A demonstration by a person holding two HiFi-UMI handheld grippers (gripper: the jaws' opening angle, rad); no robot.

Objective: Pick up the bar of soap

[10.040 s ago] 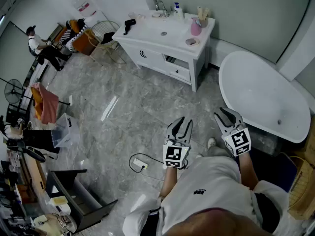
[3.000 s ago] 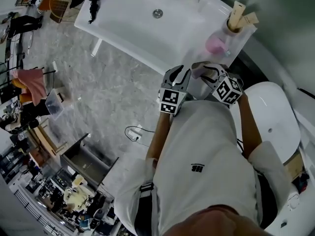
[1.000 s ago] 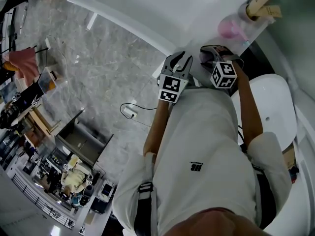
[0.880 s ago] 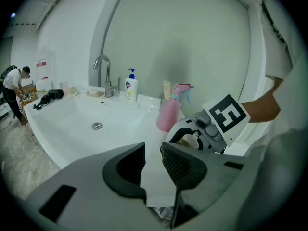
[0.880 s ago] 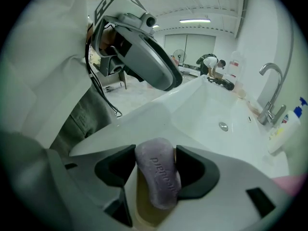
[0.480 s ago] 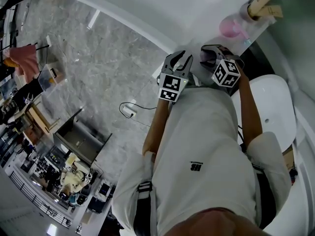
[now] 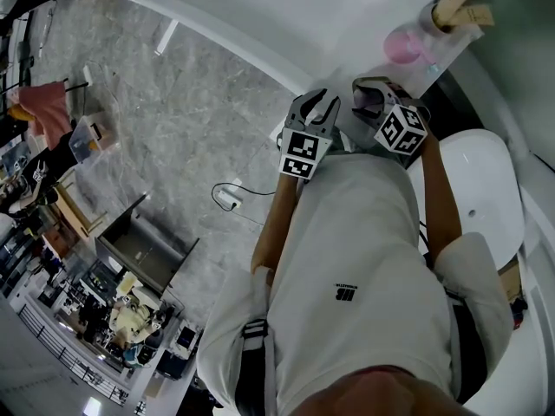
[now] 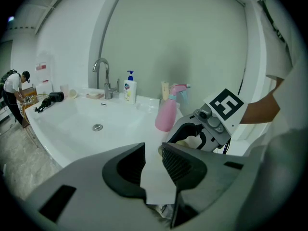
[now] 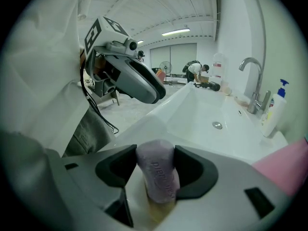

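Below, grey marble floor [image 7: 191,120] fills the left of the head view. A white counter [image 7: 260,33] with one basin runs across the top, and a white tub [image 7: 486,189] lies at the right.

One person in a white shirt [image 7: 347,258] stands at the counter's right end. Both forearms reach forward from the body. The left forearm [image 7: 276,215] is bare and nearly straight. The right forearm [image 7: 438,189] comes in from the tub side. Two grippers sit side by side at the counter's near edge, both tipped downward.

The left gripper [image 7: 317,108] [image 8: 153,154] hangs over bare counter. Its jaws stand a little apart, with nothing between them.

The right gripper [image 7: 368,98] [image 9: 155,163] is just beside it. Its jaws have just been closing and now both pads press on the soap [image 9: 157,171]. The one bar is pale purple and stands on end in the grip, at the counter's right end near the front edge. Whether it has left the surface cannot be told.

Farther back stand two bottles: a pink sprayer [image 8: 167,115] near the right gripper, and a white pump bottle [image 8: 129,88] beside the one tap [image 8: 102,75]. One drain [image 8: 97,127] sits in the basin.
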